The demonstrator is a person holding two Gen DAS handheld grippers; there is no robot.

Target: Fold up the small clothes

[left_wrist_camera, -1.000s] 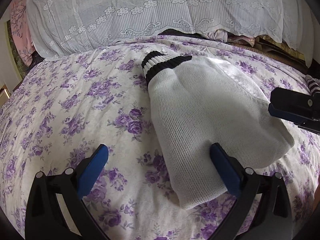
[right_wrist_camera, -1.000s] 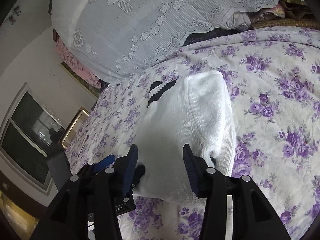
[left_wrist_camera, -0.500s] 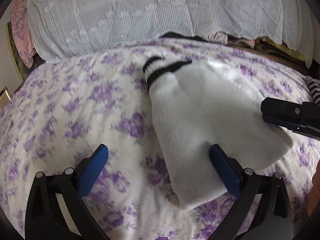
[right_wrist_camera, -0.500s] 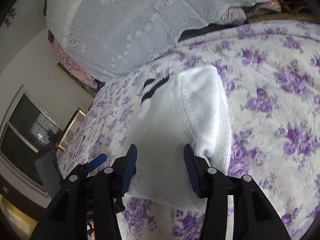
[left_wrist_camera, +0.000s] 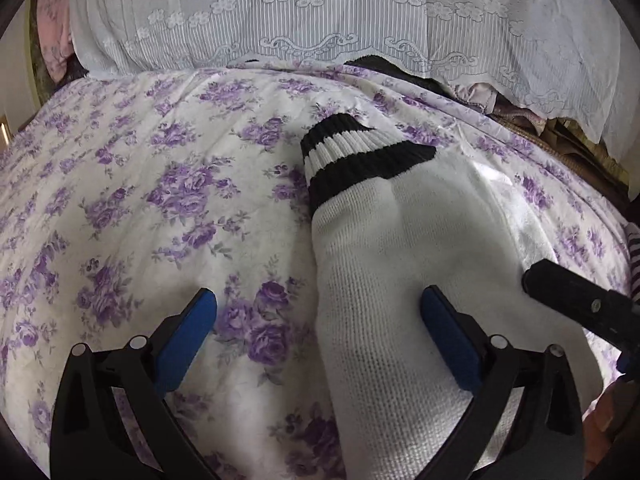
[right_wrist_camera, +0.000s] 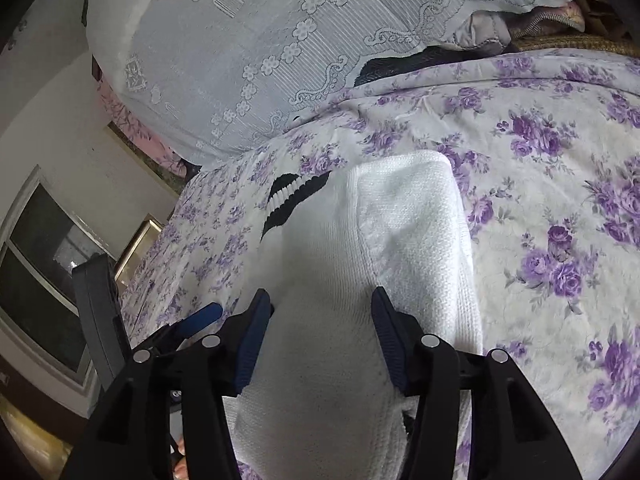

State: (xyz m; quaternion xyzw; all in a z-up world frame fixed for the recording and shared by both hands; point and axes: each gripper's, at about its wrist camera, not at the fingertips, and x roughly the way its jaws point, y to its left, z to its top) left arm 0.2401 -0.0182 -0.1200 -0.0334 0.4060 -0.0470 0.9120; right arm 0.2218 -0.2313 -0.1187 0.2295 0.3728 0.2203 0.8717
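A white knitted sock (left_wrist_camera: 404, 264) with a black-striped cuff (left_wrist_camera: 352, 156) lies folded on the floral bedspread (left_wrist_camera: 152, 200); it also shows in the right wrist view (right_wrist_camera: 360, 280). My left gripper (left_wrist_camera: 320, 324) is open, its right finger resting on the sock's near end and its left finger over the bedspread. My right gripper (right_wrist_camera: 316, 332) is open, its jaws straddling the sock's folded near part. The right gripper's black finger (left_wrist_camera: 580, 308) shows at the right edge of the left wrist view.
A white lace cover (left_wrist_camera: 320, 20) drapes over piled bedding at the back. Dark and brown fabrics (left_wrist_camera: 520, 112) lie under its edge. A striped item (left_wrist_camera: 634, 256) peeks in at the far right. A window (right_wrist_camera: 36, 280) and a wall are at the left.
Both grippers have moved forward along the sock, which now looms larger. Both stay open. The sock has not shifted on the bed.
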